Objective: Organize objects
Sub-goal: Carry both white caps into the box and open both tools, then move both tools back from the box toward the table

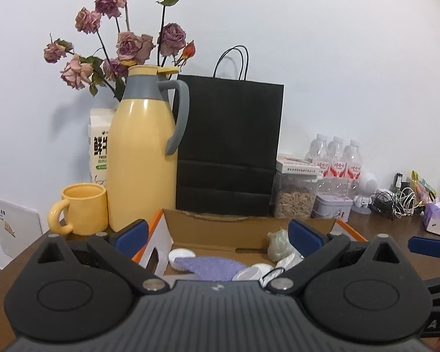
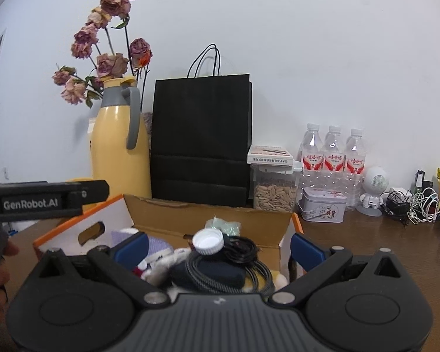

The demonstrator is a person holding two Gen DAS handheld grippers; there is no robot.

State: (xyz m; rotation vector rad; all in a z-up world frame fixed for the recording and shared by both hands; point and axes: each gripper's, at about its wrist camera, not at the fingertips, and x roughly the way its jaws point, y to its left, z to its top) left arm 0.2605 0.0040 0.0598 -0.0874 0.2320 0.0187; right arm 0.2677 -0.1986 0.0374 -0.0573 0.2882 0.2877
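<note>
Yellow jug (image 1: 142,152) — black bag (image 1: 228,146) — bottles (image 2: 333,152).

Both grippers (image 1: 218,236) (image 2: 218,248) are matte black with blue pads; silver screws; one reads "GenRobot.AI".

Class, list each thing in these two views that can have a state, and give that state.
Left hand-held gripper: open, empty.
Right hand-held gripper: open, empty.
Cardboard box: flaps open, filled.
Yellow thermos jug: upright, lid closed.
Yellow mug: upright.
Black paper bag: standing.
Water bottles: capped.
Seed container: lidded.
</note>
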